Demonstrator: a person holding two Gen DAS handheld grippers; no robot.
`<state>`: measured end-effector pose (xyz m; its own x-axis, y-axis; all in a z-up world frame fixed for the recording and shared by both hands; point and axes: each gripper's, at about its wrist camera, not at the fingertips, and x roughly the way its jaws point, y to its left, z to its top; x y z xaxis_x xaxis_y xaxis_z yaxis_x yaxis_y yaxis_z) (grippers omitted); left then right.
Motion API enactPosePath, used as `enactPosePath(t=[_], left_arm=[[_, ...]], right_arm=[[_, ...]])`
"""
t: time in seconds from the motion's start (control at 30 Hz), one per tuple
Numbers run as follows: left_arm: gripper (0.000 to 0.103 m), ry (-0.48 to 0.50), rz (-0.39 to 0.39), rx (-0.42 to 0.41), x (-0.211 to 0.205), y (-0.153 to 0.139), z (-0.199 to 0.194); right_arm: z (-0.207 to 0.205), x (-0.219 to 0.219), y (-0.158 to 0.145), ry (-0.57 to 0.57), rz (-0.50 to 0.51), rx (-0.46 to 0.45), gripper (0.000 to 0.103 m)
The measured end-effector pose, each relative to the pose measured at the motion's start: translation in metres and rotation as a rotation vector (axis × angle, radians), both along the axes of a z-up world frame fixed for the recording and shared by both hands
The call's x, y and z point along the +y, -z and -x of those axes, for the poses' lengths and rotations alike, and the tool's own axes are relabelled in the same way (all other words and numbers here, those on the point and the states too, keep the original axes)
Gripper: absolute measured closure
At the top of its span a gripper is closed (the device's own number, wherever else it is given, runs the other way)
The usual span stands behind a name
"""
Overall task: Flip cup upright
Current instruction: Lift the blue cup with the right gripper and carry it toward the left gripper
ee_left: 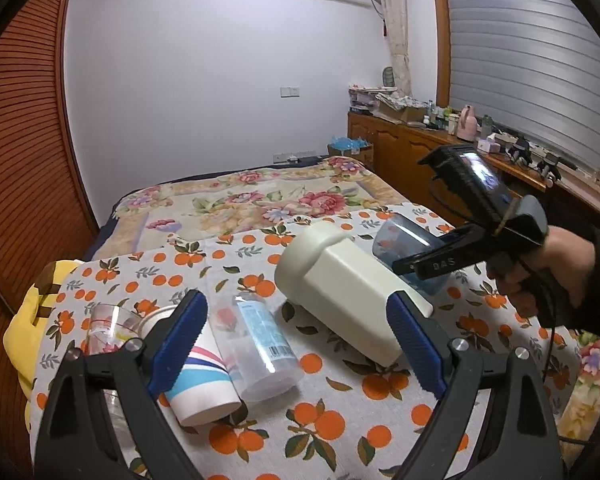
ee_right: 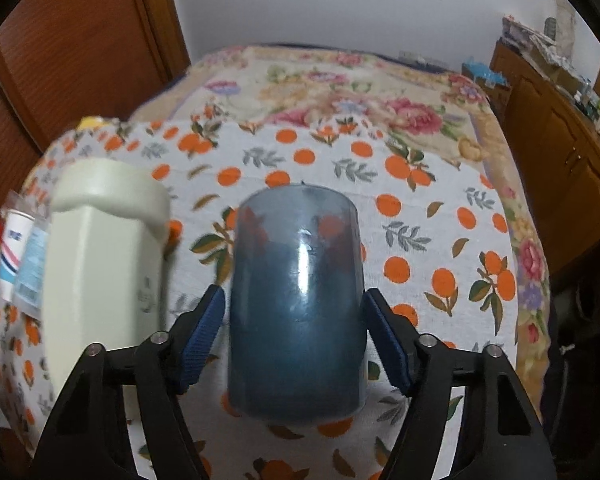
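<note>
A translucent blue cup (ee_right: 296,300) lies on its side on the orange-print tablecloth (ee_right: 420,240), between the fingers of my right gripper (ee_right: 296,332). The pads stand close on both sides of it; contact is not clear. In the left wrist view the blue cup (ee_left: 404,252) sits behind the right gripper's black finger (ee_left: 432,264). My left gripper (ee_left: 296,332) is open and empty above the table, its right pad near a cream bottle.
A cream plastic bottle (ee_left: 348,292) lies on its side left of the blue cup, also in the right wrist view (ee_right: 104,272). A clear tumbler (ee_left: 260,344), a striped paper cup (ee_left: 198,380) and a clear glass (ee_left: 108,324) lie at the left. A floral bed (ee_left: 260,196) is behind.
</note>
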<state>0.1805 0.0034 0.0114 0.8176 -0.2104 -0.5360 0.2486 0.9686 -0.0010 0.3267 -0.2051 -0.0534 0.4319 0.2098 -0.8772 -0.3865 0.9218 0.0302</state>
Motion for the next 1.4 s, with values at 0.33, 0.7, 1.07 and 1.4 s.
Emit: enactPosePath(t=[0.33,0.7,1.07,1.4], left_arm=[[0.011,0.007,0.008,0.012,0.004,0.0,0.021],[0.011,-0.027,0.037,0.02,0.023,-0.001,0.061],[0.011,-0.069,0.034,0.05,0.044,0.009,0.079],[0.011,-0.091,0.061,0.068,0.051,0.017,0.086]], right_arm=[[0.051,-0.025,-0.03,-0.017,-0.029,-0.009,0.036],[0.144,-0.004,-0.042,-0.112,-0.095,0.0,0.036],[0.193,0.057,-0.018,-0.252,-0.121,0.0,0.036],[0.195,0.09,-0.011,-0.28,-0.119,0.013,0.036]])
